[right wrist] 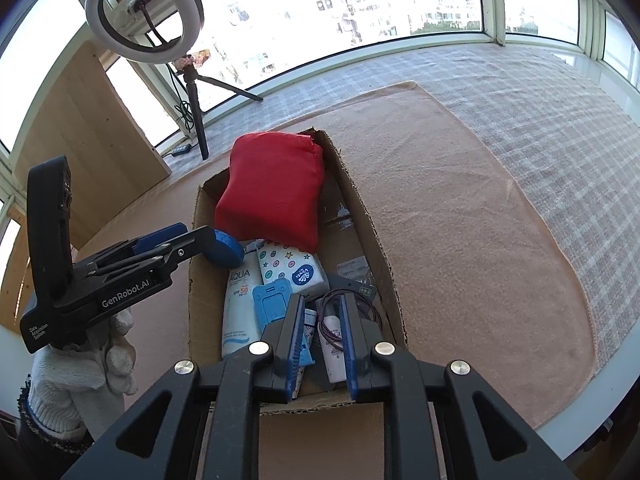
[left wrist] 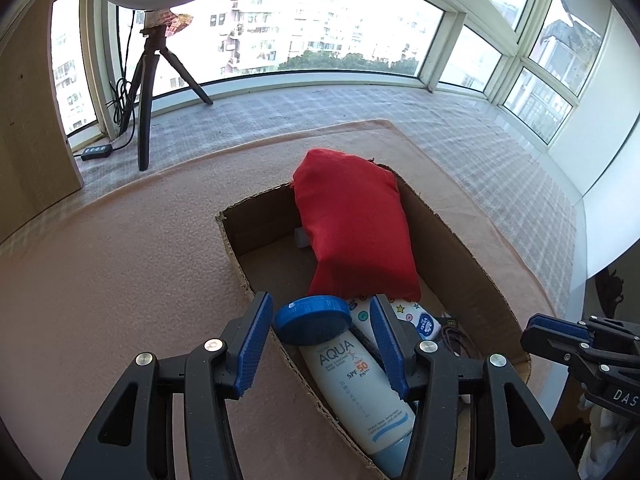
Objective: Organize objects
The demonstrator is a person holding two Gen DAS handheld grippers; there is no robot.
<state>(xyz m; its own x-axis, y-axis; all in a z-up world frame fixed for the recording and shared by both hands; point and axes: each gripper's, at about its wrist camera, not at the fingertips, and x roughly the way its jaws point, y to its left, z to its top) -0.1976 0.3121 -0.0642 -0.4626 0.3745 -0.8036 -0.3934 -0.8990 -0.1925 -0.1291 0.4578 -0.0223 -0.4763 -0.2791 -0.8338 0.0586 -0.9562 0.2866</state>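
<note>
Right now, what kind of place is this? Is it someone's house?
Probably a home, on a wide bay-window ledge high up in a flat. Big windows show apartment blocks outside, a towel covers the ledge, and a box holds household bits like sunscreen.

Left gripper (left wrist: pixel 320 340) jaws spread wide; right gripper (right wrist: pixel 320 344) jaws parted; white-gloved hand (right wrist: pixel 76 364) gripped left handle.

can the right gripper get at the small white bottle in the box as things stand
Probably yes: the right gripper hangs open right over the small white bottle, though a purple cord loops across it.
</note>
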